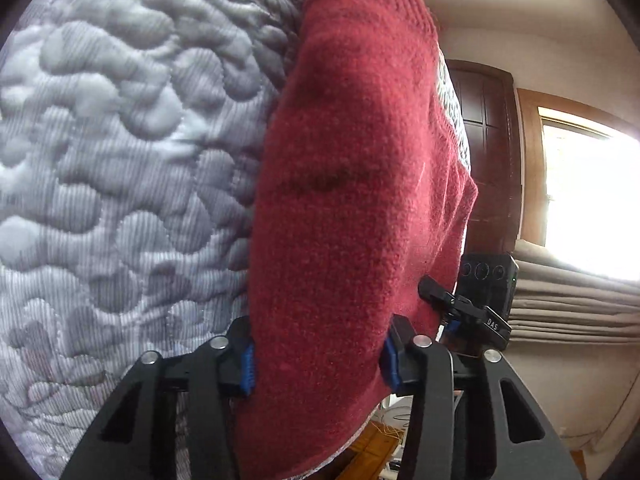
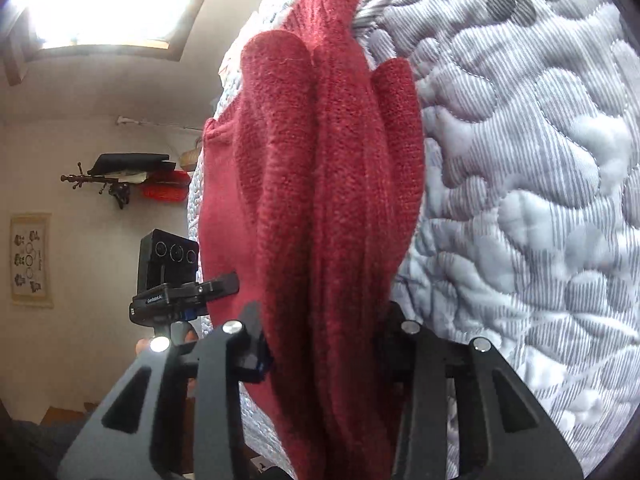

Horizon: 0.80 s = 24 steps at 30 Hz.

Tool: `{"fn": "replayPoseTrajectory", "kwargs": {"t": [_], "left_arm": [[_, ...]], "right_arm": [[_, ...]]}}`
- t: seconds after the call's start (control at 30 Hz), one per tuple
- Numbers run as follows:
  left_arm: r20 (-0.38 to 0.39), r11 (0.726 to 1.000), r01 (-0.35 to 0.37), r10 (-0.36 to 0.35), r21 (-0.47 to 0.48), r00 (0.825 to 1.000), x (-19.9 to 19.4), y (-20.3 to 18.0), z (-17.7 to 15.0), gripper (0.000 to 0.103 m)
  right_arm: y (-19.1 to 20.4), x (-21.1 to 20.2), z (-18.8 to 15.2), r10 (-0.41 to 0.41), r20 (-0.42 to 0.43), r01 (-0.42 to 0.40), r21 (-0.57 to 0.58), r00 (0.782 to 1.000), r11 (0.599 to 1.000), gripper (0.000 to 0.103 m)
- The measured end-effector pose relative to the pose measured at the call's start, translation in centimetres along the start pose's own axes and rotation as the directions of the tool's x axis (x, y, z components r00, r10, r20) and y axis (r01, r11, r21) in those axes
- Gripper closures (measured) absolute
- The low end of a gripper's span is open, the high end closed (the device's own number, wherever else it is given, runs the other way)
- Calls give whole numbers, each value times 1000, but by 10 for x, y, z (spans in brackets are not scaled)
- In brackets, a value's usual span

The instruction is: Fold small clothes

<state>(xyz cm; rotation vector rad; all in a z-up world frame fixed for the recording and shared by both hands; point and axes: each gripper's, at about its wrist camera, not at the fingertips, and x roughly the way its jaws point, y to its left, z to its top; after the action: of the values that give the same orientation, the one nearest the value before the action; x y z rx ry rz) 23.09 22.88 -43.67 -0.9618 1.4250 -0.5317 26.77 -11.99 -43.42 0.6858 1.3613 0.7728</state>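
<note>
Left wrist view: left gripper (image 1: pixel 316 364) clenched on red sweater (image 1: pixel 352 184), blue pads (image 1: pixel 247 368) pressed against knit from both sides at bottom centre. Sweater fills middle of frame, running from gripper up to top centre, ribbed hem or cuff at top edge. Grey quilted bedspread (image 1: pixel 120 160) covering whole left half, behind and beside sweater. Right gripper (image 1: pixel 472 304) seen at lower right, touching sweater's right edge; camera block on it just above. Dark door (image 1: pixel 488 152) and bright window (image 1: pixel 588 196) at right, folded beige cloth (image 1: pixel 572 304) below window.

Right wrist view: right gripper (image 2: pixel 320 356) clamped on same red sweater (image 2: pixel 316 208), bunched here into several long vertical folds through centre of frame. Bedspread (image 2: pixel 520 200) over right half. Left gripper (image 2: pixel 188 296) at mid left, just beside sweater edge. Wall shelf (image 2: pixel 128 176) with dark items and framed picture (image 2: pixel 32 260) at left, window (image 2: pixel 108 0) at upper left.

Step, as judged: mid-fold, sweater gripped at two points along one edge and apparently lifted off bedspread, fold not yet laid. Next move likely calls for carrying both held points together across onto rest of sweater, keeping them level and taut to avoid bunching, then letting go only once cloth lies flat.
</note>
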Motion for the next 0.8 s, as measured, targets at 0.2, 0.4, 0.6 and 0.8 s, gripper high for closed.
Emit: {"fn": "replayPoseTrajectory", "kwargs": {"t": [0.2, 0.4, 0.6, 0.8], "left_arm": [[20, 996, -64, 63, 63, 998, -50, -19, -25, 61], [59, 993, -120, 119, 2, 991, -111, 25, -113, 61], [85, 973, -161, 177, -163, 981, -117, 109, -179, 41], [248, 964, -261, 263, -42, 932, -159, 59, -191, 37]], "right_arm": [[61, 5, -31, 43, 8, -43, -55, 999, 998, 68], [78, 63, -106, 112, -112, -116, -28, 987, 993, 68], [52, 122, -154, 26, -254, -21, 23, 967, 1000, 37], [108, 39, -116, -118, 17, 119, -154, 993, 981, 57]]}}
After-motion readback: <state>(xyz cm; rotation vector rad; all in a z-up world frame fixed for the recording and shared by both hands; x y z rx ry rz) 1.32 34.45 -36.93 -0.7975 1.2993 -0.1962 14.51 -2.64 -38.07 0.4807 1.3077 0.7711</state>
